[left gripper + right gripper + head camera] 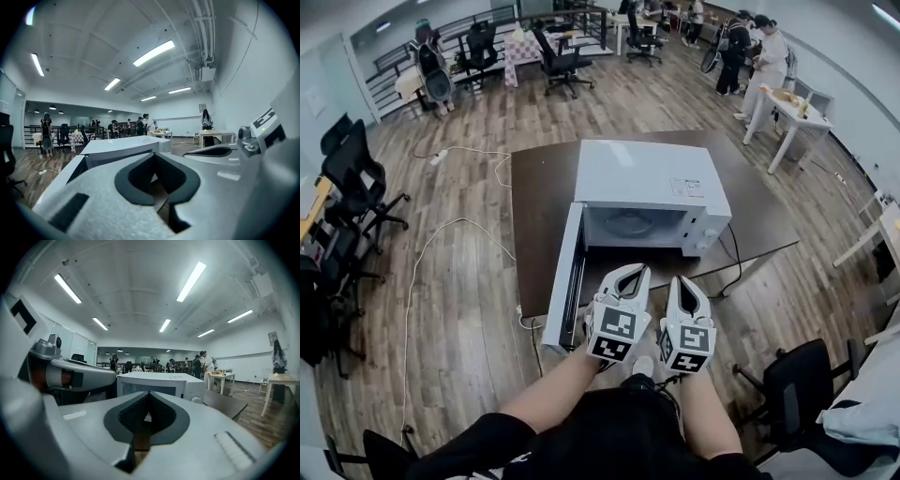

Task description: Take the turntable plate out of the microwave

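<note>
A white microwave (642,192) stands on a dark brown table (764,220), its door (564,281) swung open to the left. Inside the cavity the glass turntable plate (628,225) lies flat. Both grippers hover side by side at the table's front edge, pointing at the opening. My left gripper (631,272) is shut with nothing in it, and so is my right gripper (685,282). In the left gripper view the closed jaws (154,155) frame the microwave (123,145). The right gripper view shows its closed jaws (149,394) before the microwave (159,380); the plate is hidden in both.
A white cable (422,258) trails over the wood floor at the left. Office chairs (352,187) stand left, another (797,389) at the lower right. Several people stand by white tables (787,108) at the back right. A black cord (733,267) hangs off the table's front.
</note>
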### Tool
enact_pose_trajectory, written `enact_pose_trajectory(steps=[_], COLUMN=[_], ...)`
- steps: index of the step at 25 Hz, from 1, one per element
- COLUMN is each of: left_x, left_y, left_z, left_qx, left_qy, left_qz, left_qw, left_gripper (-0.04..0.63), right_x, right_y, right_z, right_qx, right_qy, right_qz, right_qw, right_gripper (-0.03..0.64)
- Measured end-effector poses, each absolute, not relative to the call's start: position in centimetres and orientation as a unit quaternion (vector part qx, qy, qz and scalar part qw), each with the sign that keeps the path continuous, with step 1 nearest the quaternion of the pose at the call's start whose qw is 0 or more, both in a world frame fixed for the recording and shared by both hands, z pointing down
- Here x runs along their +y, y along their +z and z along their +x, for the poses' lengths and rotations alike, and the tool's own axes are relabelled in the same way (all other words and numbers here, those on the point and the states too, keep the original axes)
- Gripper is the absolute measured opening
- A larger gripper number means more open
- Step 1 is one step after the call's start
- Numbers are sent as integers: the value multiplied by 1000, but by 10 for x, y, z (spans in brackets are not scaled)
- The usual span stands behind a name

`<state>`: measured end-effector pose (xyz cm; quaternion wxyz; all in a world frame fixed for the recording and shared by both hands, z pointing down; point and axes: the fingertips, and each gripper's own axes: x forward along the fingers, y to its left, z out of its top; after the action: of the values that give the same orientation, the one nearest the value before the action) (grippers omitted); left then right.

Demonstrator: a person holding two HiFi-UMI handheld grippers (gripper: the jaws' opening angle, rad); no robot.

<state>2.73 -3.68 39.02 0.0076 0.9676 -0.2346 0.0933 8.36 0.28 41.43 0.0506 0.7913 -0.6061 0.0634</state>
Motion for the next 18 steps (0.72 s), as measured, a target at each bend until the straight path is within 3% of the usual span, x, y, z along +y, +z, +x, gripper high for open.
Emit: enact_pose_trajectory(steps=[18], left_x=[-128], left_y=[448], left_z=[133], left_qx=[-347], left_qy=[185], left_qz=[920], left_qw=[-1], left_gripper=[6], right_x=[-92], right_y=[460], right_z=[199], right_qx=[-711], right_qy=[76], right_qz=[690], right_qw=[112], right_gripper=[9])
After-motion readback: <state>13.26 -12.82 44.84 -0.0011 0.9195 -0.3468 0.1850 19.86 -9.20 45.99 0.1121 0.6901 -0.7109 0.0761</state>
